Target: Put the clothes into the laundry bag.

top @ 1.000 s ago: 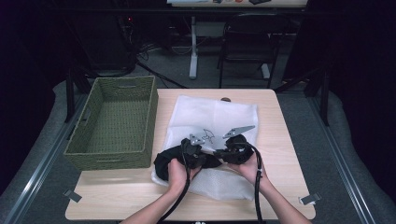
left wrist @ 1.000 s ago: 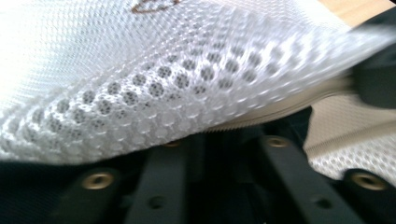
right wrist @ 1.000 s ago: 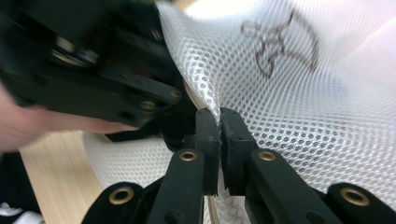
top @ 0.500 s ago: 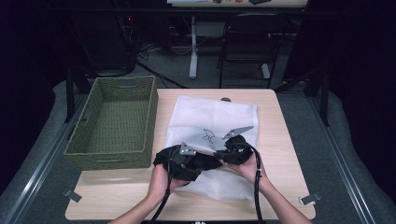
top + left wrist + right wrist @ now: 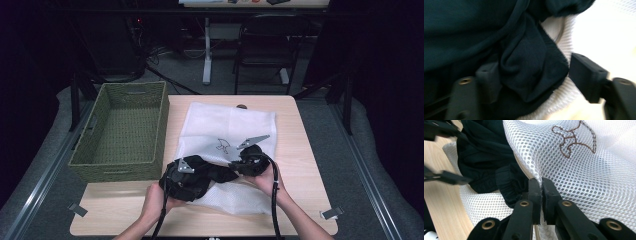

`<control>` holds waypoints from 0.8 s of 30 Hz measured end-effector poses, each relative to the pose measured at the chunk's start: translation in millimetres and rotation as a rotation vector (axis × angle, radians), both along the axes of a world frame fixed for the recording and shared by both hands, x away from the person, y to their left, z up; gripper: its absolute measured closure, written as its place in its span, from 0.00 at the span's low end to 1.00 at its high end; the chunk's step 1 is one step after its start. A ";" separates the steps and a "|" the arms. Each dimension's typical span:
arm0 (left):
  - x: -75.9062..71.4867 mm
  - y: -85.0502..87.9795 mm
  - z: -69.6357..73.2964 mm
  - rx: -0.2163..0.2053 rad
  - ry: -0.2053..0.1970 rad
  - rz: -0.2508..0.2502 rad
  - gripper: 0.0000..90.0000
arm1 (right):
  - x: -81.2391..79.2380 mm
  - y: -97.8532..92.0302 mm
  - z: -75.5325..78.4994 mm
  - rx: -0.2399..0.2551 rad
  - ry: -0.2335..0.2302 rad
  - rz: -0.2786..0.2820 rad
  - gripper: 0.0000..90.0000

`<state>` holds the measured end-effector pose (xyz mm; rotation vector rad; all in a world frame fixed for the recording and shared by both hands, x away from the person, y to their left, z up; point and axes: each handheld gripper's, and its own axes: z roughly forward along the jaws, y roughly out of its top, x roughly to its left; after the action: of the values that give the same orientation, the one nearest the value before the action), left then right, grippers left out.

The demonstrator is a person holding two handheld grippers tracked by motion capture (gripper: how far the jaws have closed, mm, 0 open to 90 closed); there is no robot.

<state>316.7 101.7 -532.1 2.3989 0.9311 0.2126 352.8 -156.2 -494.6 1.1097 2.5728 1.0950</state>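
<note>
blk gripper (image 5: 541, 192), brass screws (cabled)

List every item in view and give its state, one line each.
Mesh laundry bag: flat on the table, mouth edge pinched up.
Dark garment: bunched, partly inside the bag mouth.
Woven basket: upright, empty.
Left gripper: jaws just opened, garment between them.
Right gripper: shut on the mesh.

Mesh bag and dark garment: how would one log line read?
right gripper: shut on mesh bag | left gripper: just opened around dark garment | basket: beside
</note>
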 end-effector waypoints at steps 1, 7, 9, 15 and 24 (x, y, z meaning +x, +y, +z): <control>0.0 0.0 0.0 0.000 0.000 0.000 0.43 | 0.0 0.0 0.0 0.000 0.000 0.000 0.97; 14.8 4.7 -10.9 -0.092 0.012 0.066 0.87 | 0.7 2.7 -1.9 0.000 0.000 0.008 0.97; 14.6 2.8 -7.1 -0.107 0.007 0.061 0.89 | 0.4 3.7 0.7 0.006 -0.004 0.010 0.97; 14.1 -14.5 12.8 -0.209 -0.033 0.046 0.90 | -1.8 8.5 17.2 0.066 -0.048 0.011 0.97; 32.5 -51.0 5.0 -0.261 -0.026 0.038 0.86 | -2.9 4.7 14.0 0.066 -0.038 0.009 0.97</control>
<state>349.2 50.8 -527.2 2.1355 0.9320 0.1274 349.9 -151.5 -480.6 1.0812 2.5323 1.1994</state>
